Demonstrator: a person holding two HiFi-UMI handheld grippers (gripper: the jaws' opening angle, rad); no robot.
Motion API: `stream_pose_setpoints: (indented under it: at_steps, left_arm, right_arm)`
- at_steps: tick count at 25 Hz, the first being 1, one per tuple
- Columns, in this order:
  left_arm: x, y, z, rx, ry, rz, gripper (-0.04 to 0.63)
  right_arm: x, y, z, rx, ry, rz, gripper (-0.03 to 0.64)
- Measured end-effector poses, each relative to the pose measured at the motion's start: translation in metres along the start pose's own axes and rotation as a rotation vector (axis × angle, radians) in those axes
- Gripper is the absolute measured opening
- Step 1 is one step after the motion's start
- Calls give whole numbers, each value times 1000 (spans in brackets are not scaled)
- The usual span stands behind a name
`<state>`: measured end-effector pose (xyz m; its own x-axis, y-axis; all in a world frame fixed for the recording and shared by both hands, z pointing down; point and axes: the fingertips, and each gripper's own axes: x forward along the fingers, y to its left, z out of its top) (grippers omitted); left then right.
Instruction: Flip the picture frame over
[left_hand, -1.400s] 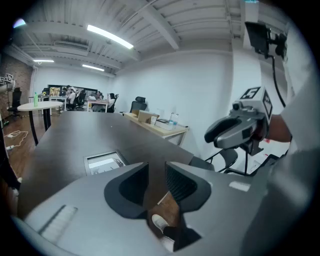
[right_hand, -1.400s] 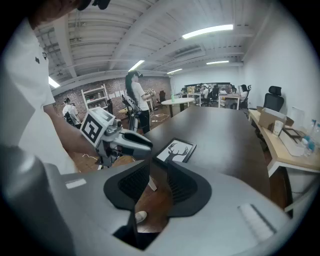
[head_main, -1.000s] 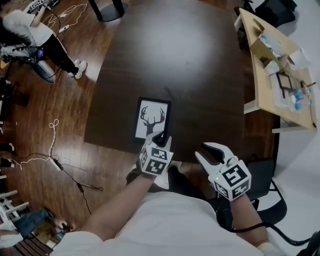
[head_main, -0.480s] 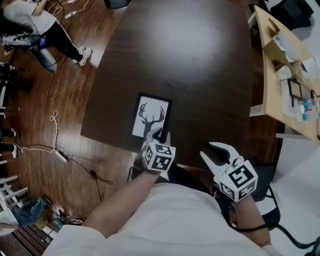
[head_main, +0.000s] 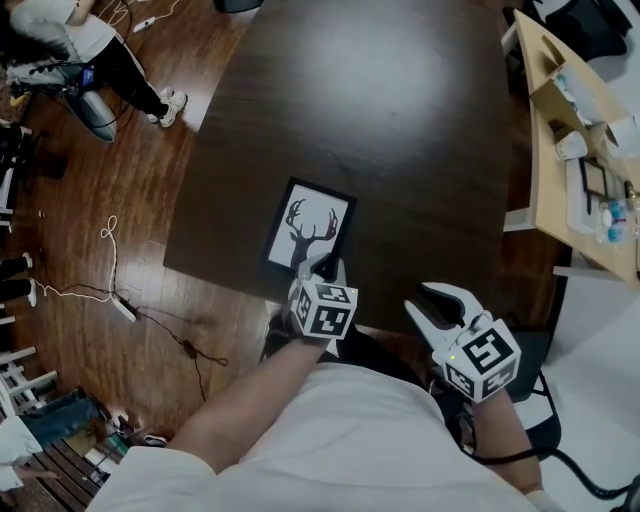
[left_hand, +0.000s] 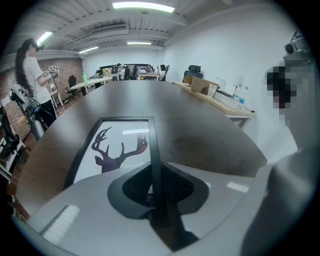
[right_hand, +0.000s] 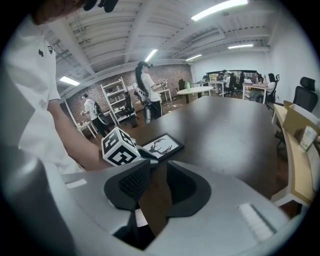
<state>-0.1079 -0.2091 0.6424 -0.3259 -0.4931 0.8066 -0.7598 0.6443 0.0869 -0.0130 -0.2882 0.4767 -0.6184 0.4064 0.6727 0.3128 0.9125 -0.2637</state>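
The left claw (left_hand: 151, 176) is clamped on the black border of the picture frame (left_hand: 119, 146), its two pads pressed to either side of the frame's edge at the near corner. In the head view this claw (head_main: 318, 268) sits at the frame's (head_main: 310, 228) near end, with the deer print facing up; whether that end is raised off the desk (head_main: 390, 110) cannot be told. The frame lies close to the desk's near left edge. The right claw (right_hand: 152, 186) has its jaws apart with nothing between them, and hangs apart from the frame at the person's right (head_main: 441, 300), by the desk's near edge. Beyond the dark desk a pale wooden side table (head_main: 546, 125) stands to the right, and cables (head_main: 108, 252) trail over the wooden floor to the left.
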Motion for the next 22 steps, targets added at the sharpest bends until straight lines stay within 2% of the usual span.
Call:
stream_pose_setpoints:
  at_steps: [5, 11, 22]
  left_arm:
    - [-7, 0, -1, -43, 3, -66, 61]
    - [-34, 4, 27, -142, -44, -175, 61]
    - [-85, 4, 66, -447, -182, -607, 63]
  right_arm:
    - [1, 3, 2, 6, -2, -14, 106]
    - [6, 8, 9, 11, -10, -30, 106]
    - [30, 37, 35, 15, -26, -70, 107]
